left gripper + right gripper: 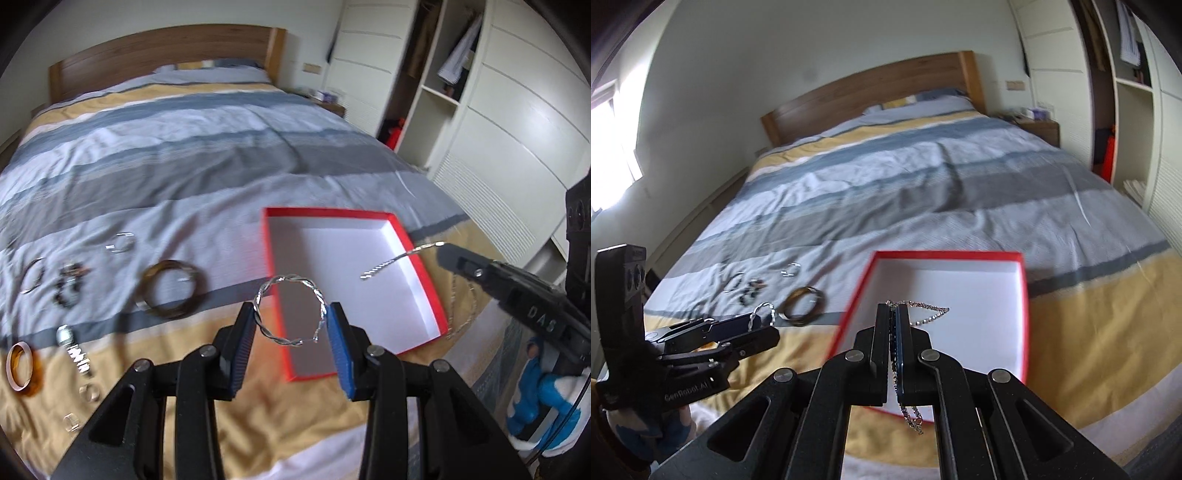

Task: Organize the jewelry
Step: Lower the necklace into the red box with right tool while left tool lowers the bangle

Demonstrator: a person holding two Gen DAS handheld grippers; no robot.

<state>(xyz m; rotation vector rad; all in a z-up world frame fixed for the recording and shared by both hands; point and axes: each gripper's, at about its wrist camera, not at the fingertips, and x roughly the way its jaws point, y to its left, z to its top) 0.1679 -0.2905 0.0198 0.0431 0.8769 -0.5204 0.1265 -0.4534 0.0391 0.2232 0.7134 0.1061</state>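
Note:
My left gripper (290, 314) is shut on a twisted silver bangle (295, 277), its pads pressing the ring's two sides, just above the near left edge of a red box (332, 211) with a white inside. The box lies open on the striped bedcover. My right gripper (895, 306) is shut on a silver chain (925, 318) over the box; one end sticks out ahead and the rest dangles below the fingers. In the left wrist view the right gripper (445, 253) reaches in from the right with the chain (391, 263). The right wrist view shows the left gripper (764, 325) with the bangle (762, 308).
Left of the box on the bed lie dark brown bangles (171, 290), a clear bracelet (120, 242), a thin silver bangle (32, 280), a dark bead bracelet (68, 291), an amber bangle (24, 369), a metal watch (74, 350) and small rings (89, 392). White wardrobes (517, 147) stand at the right.

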